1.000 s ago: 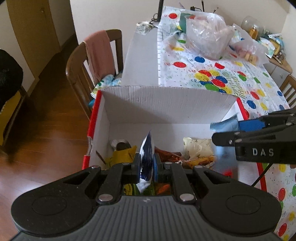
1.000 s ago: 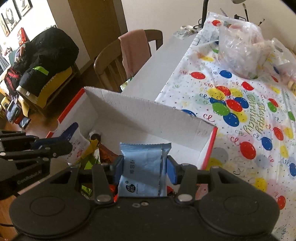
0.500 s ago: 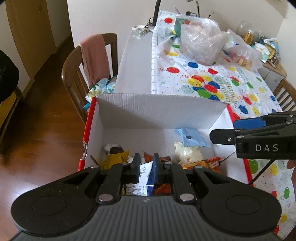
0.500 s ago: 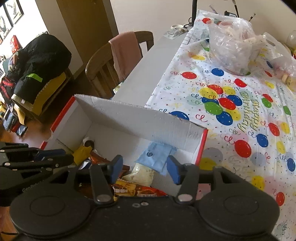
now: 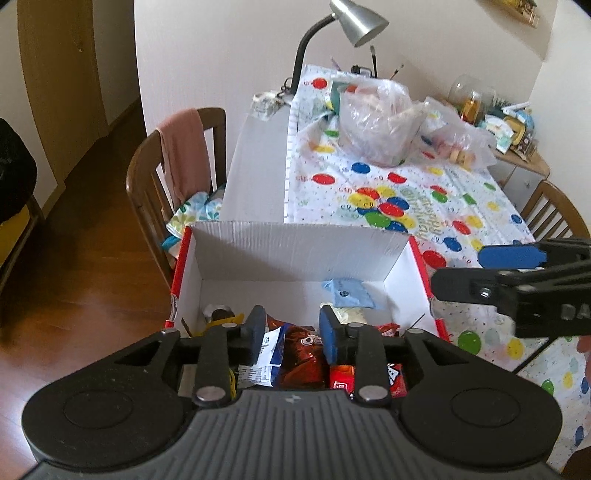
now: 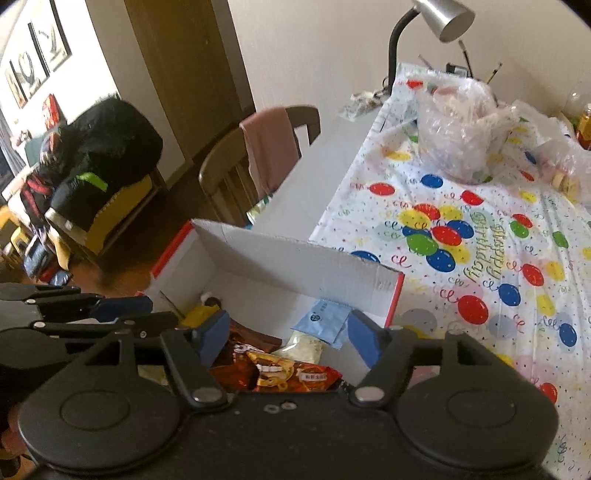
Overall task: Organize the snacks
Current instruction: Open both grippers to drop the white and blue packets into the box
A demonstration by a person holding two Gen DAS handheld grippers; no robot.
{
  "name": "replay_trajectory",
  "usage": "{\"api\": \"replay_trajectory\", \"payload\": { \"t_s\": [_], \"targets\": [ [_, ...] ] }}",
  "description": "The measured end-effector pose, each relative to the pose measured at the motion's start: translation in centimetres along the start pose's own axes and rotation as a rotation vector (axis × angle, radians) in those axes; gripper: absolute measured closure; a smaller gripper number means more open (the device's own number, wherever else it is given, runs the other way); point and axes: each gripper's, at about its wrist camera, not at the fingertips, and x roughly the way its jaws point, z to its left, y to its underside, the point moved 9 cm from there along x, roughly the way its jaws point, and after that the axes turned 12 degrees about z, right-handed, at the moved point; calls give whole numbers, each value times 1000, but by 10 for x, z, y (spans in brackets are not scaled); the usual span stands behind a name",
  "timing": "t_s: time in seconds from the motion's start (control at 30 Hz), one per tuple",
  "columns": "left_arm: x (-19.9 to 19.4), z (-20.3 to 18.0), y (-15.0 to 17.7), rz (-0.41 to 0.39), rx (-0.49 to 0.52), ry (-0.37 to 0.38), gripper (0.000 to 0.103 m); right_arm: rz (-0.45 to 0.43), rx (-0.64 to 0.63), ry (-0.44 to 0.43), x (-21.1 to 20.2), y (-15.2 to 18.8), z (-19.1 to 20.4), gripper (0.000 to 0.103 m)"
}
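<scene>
both tools' jaws have just been opening, empty: left tool (image 5: 291,330), right tool (image 6: 290,336); dropped blue packet (image 6: 323,317) lies in box (image 5: 295,251) ahead.

A white cardboard box (image 5: 295,254) edged in red holds a pale blue packet (image 5: 349,291), a brown snack bag (image 5: 301,350), a yellow wrapper (image 6: 199,314) and an orange-red bag (image 6: 295,376). The counter's white cloth (image 6: 480,240) is patterned with red, blue, yellow and green balloons. A pink towel (image 5: 183,151) drapes a brown wooden chair (image 5: 147,192). The lamp (image 5: 360,20) is silver.
</scene>
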Motion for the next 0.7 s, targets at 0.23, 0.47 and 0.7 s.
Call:
{"api": "replay_trajectory", "payload": {
  "t_s": [0.23,0.47,0.7],
  "targets": [
    [-26,-4,6,-68,-11,-5,33,-93,8,-37,-39,16,3,19],
    [-40,-7,17,-96,-8,-10,29,-162,35,-45,-64,33,3,4],
    [-51,-10,26,-119,-1,7,21,-214,38,-43,-80,49,7,0]
  ]
}}
